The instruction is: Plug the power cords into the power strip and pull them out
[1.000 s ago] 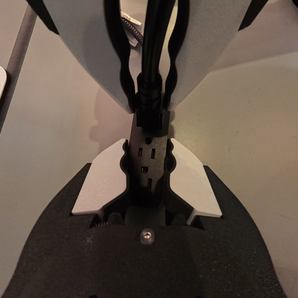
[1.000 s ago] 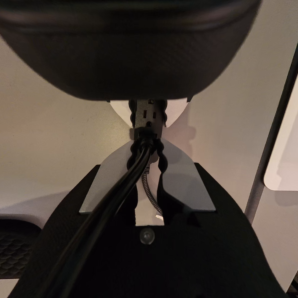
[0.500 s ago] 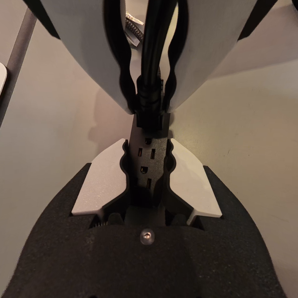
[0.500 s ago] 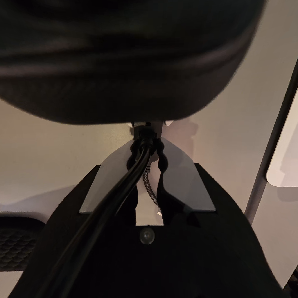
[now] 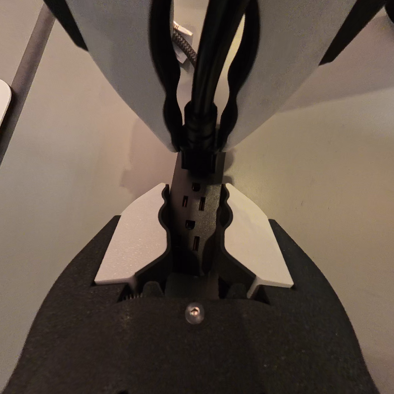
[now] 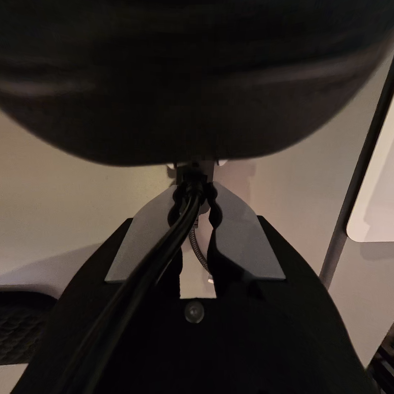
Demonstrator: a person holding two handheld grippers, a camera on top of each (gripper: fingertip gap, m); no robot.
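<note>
Jaws of both grippers pinch — left gripper [image 5: 195, 204] power strip [image 5: 198, 215], right gripper [image 6: 193, 191] plug [image 6: 191, 177]; braided cable [image 6: 197, 247] beneath

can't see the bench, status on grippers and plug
Left gripper shut on power strip. Right gripper shut on plug, plug at end outlet. Braided cable lies underneath.

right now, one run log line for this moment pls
left gripper: shut on power strip | right gripper: shut on plug | plug: at strip's end outlet | table
</note>
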